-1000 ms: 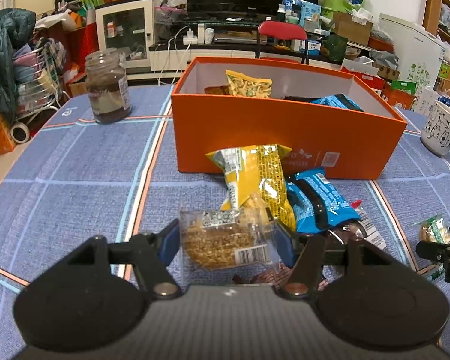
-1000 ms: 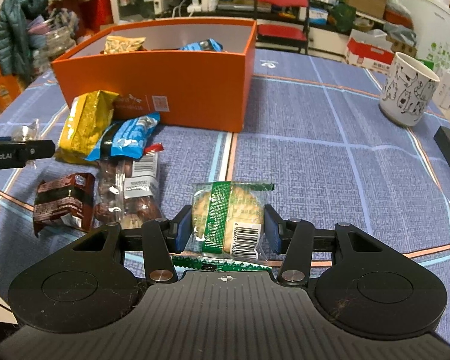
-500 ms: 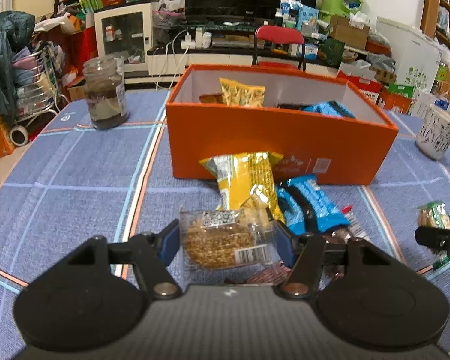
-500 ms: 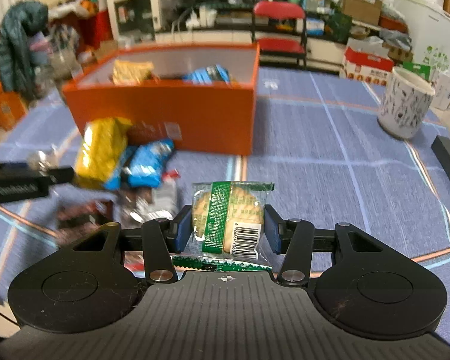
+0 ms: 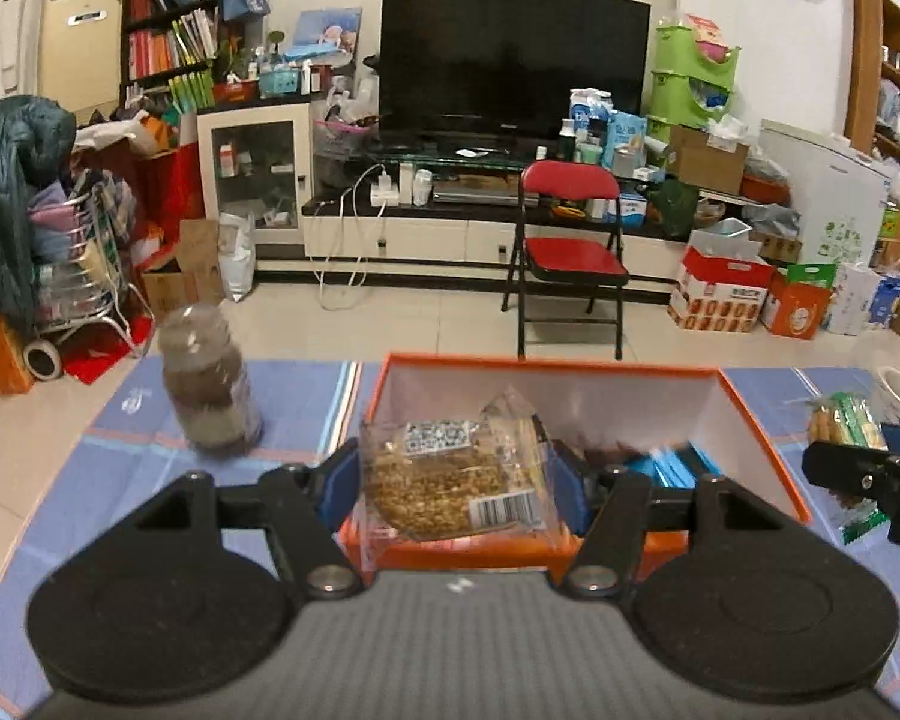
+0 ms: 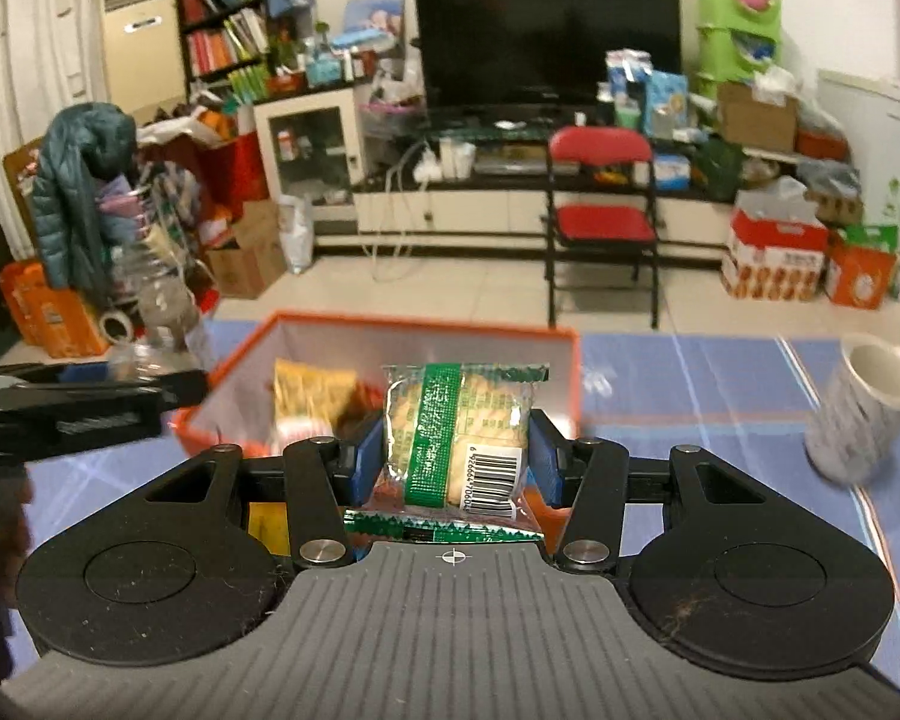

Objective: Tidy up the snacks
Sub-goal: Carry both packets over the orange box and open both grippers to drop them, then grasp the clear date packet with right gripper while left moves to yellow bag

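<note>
left gripper [image 5: 453, 474] — jaws clamp grain bar [image 5: 444, 480] | right gripper [image 6: 456, 459] — jaws clamp cracker pack [image 6: 459, 426] | both above orange box [image 5: 756, 444]

Even indoor light fills both views, with no hard shadows. Fisheye bending curves the room's edges and darkens the corners. The right view is blurred, smearing the mug [image 6: 864, 414] to the gripper's right; the left view is sharper.
</note>
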The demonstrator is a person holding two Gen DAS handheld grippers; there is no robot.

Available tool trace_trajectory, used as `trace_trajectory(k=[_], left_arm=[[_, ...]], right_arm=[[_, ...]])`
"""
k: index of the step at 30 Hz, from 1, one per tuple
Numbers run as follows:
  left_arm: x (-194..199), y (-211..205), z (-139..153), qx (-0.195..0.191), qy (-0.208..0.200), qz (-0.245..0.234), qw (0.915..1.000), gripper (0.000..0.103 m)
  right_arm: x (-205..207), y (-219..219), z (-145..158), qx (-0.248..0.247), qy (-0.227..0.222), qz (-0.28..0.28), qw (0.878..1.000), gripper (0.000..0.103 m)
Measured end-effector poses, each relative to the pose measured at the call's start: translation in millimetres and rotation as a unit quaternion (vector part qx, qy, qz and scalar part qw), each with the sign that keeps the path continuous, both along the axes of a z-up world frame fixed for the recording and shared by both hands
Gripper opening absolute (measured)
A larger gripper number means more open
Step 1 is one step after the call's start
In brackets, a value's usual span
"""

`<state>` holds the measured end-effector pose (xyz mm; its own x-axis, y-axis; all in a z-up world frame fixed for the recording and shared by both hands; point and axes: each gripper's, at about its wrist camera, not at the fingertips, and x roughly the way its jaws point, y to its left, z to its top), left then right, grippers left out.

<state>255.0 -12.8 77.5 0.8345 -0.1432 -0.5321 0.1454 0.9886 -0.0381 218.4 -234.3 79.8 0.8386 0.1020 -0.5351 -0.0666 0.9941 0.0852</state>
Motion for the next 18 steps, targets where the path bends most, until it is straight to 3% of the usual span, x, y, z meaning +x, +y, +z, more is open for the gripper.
trace_trajectory(k=[2,4,5,7,9,10,13,18], left_arm=[[28,-5,-3,-0.003,0.001,-0.002,1.0000,0.067],[45,-5,-8,-0.006,0.005,-0.002,1.0000,0.086],[47,-3,-9,-0.006,0.005,0.006,1.0000,0.088],[33,7,-6,-0.013,-0.011,0.013,0.9998,0.097],[11,17,-5,-0.012,-0.026,0.013,0.9995,0.098],[0,22,-7,-0.011,-0.026,0.010,0.9995,0.098],[-36,41,-21,-0.022,-0.009,0.013,0.9996,0.098],[-90,62,-52,-0.033,0.033,0.037,0.9982,0.098]], right_arm=[[26,8,5,-0.007,-0.004,0.003,1.000,0.035],[53,15,3,-0.017,0.000,0.001,1.000,0.039],[62,17,2,-0.021,0.003,-0.002,1.000,0.045],[62,17,3,-0.017,0.005,-0.003,1.000,0.048],[37,15,5,-0.008,-0.017,0.006,1.000,0.066],[22,14,2,-0.009,-0.026,0.007,1.000,0.068],[-27,10,-22,-0.012,-0.027,0.014,0.999,0.068],[-93,5,-84,-0.017,0.031,0.014,0.999,0.068]])
